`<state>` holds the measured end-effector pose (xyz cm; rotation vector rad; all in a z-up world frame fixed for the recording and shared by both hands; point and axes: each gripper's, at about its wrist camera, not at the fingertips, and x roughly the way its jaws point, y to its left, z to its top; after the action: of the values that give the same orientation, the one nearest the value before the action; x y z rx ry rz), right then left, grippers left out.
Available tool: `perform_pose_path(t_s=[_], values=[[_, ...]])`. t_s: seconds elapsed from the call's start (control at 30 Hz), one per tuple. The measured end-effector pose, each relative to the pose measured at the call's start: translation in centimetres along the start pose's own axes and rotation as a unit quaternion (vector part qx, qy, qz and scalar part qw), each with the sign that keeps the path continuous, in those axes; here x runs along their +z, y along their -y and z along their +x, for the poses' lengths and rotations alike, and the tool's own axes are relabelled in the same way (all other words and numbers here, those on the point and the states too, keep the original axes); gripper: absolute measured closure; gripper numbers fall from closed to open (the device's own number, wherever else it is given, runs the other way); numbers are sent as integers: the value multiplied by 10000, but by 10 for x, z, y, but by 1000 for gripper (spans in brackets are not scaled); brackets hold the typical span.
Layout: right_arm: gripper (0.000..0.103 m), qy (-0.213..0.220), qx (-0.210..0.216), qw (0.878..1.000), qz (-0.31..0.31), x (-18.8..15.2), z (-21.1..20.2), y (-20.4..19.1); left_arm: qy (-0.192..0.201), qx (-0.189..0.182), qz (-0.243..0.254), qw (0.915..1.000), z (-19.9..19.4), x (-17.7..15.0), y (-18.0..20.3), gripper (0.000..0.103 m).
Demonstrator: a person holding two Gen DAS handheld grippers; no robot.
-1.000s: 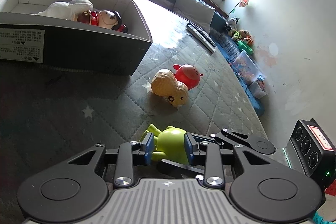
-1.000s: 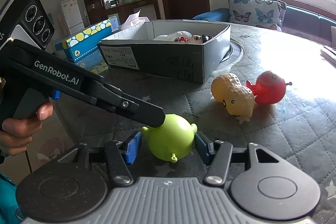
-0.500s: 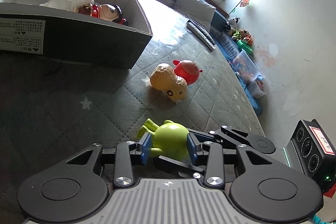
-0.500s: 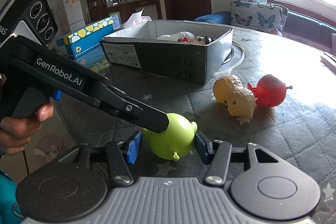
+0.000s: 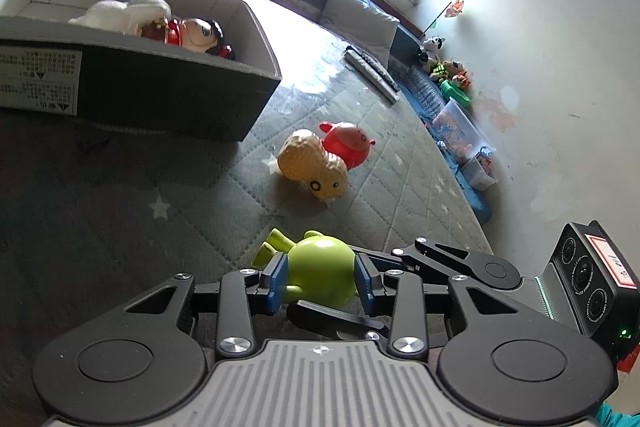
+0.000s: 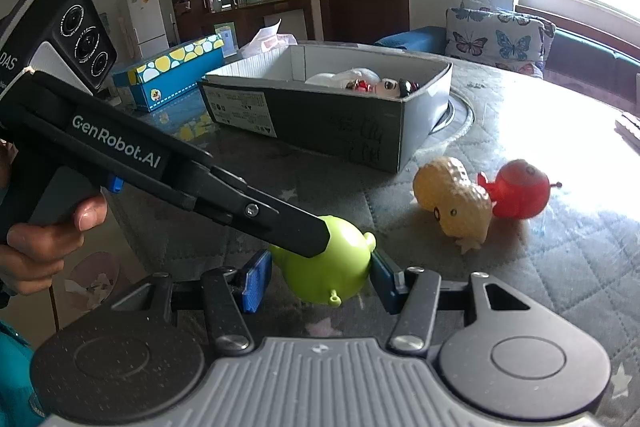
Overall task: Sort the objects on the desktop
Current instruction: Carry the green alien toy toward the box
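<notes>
Fingers of the left gripper [image 5: 321,281] pressed both sides of the green toy [image 5: 322,271], gripping it just above the quilted bench [image 5: 160,187]; the right gripper [image 6: 316,277] bracketed the same toy [image 6: 328,271], its right pad touching, its left pad [image 6: 253,281] a little apart, so spread; ahead of the fingers lay the peanut toy [image 6: 454,203] touching the red toy [image 6: 518,195]; beyond them stood the cardboard box [image 6: 320,119] holding dolls [image 6: 372,83].
</notes>
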<state>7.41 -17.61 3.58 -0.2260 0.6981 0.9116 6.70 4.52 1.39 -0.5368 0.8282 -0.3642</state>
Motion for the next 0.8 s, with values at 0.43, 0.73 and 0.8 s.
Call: perform_pose_path(t_s=[0.43, 0.73, 0.8], values=[[49, 364, -15, 9986, -374, 44, 6, 0, 549, 49, 223, 9982, -26, 35, 3, 64], [49, 664, 69, 9959, -606, 90, 26, 0, 963, 264, 461, 9939, -46, 75, -4, 65], [49, 687, 95, 9953, -680, 101, 35, -1, 1030, 336, 468, 9930, -49, 84, -8, 65]])
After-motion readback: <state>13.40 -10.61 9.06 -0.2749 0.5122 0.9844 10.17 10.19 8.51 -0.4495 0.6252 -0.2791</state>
